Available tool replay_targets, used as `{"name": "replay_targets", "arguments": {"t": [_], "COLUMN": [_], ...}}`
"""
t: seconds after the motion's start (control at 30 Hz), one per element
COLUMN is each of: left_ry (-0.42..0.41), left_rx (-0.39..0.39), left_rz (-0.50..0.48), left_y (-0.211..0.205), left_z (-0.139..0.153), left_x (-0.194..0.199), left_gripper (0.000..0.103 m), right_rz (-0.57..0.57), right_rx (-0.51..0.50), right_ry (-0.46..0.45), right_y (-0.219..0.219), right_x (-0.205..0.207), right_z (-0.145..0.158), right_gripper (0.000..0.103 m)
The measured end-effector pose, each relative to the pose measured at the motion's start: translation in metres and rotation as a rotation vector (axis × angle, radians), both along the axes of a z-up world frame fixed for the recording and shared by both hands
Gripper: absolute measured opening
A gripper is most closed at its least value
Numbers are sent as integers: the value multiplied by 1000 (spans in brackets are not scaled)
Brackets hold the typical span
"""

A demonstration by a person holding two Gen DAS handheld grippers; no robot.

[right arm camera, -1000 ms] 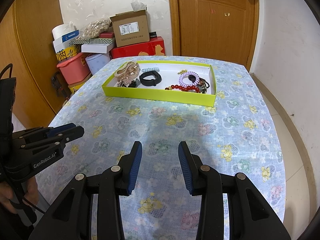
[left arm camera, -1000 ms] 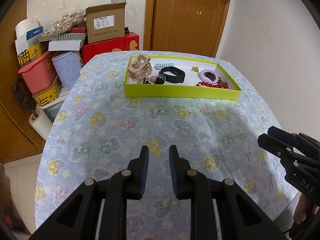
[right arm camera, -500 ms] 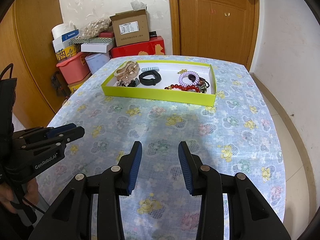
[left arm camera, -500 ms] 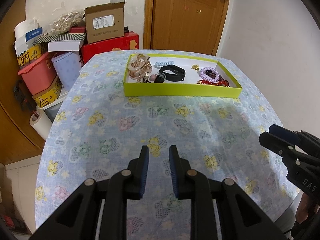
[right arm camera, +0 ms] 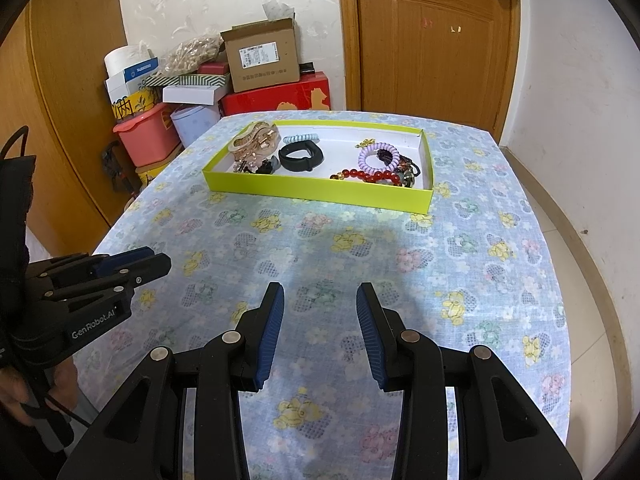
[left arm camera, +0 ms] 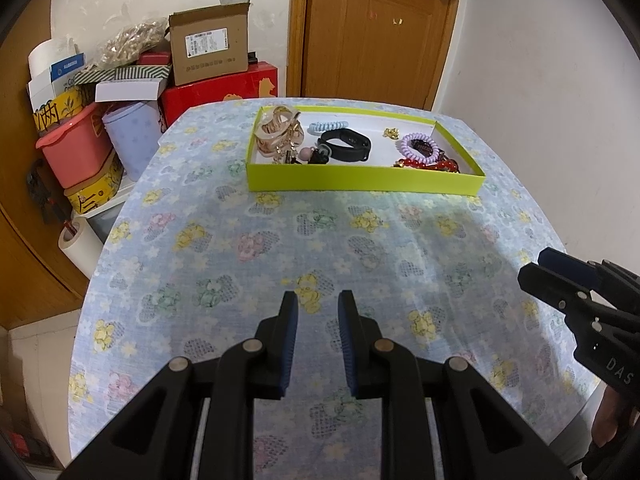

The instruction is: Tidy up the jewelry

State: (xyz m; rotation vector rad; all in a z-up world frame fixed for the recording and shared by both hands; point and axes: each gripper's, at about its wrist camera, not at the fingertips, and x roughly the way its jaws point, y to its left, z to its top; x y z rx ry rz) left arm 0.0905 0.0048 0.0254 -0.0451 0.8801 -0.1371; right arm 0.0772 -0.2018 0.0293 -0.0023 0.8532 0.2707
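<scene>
Basically nothing changed over the last sec: both views match the earlier ones, tray and contents in same spots, both tools parked in same pose. Means task looks done or paused; no piece in transit, all jewelry sits inside the tray, none loose on the cloth that I can see.

Table (left arm camera: pixel 192 264) w/ blue floral cloth fills most of view; near half bare. Green tray (left arm camera: pixel 360 179) lies at far end, toward the door (left arm camera: pixel 380 28), well apart from both tools. Boxes and tubs stacked on floor at far left, not part of job.

Left gripper (left arm camera: pixel 318 340): jaws apart, narrow gap, nothing between, hovering over near edge of cloth. Right gripper (right arm camera: pixel 320 332): jaws apart, wider gap, also empty, just beside the left one.

Inside tray, left to right, big to small:
- gold-pink hair claws (left arm camera: pixel 278 132), piled in left corner, tangled, prob. awkward to lift singly
- black band (left arm camera: pixel 346 146), near middle, closed loop
- purple coil tie (left arm camera: pixel 420 148), right part
- red bead bracelet (right arm camera: pixel 366 176), along near wall at right, partly hidden by wall in left view
- blue coil tie (left arm camera: pixel 329 125), by far wall
- small gold piece (left arm camera: pixel 391 132), far right-centre, too small to ID.

Dark bits at tray's right corner: can't tell what.
</scene>
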Motion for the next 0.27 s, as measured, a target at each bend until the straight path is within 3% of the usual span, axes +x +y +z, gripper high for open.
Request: {"name": "replay_targets", "arguments": {"t": [0.27], "left_ry": [-13], "left_rx": [-5], "left_rz": [17], "left_y": [2], "left_z": [0], "left_x": [1], "left_gripper": [22], "right_rz": [-3], "right_rx": [0], "right_ry": [3], "right_y": [-2], "right_x": [3], "right_z": [-2], "right_gripper": [39]}}
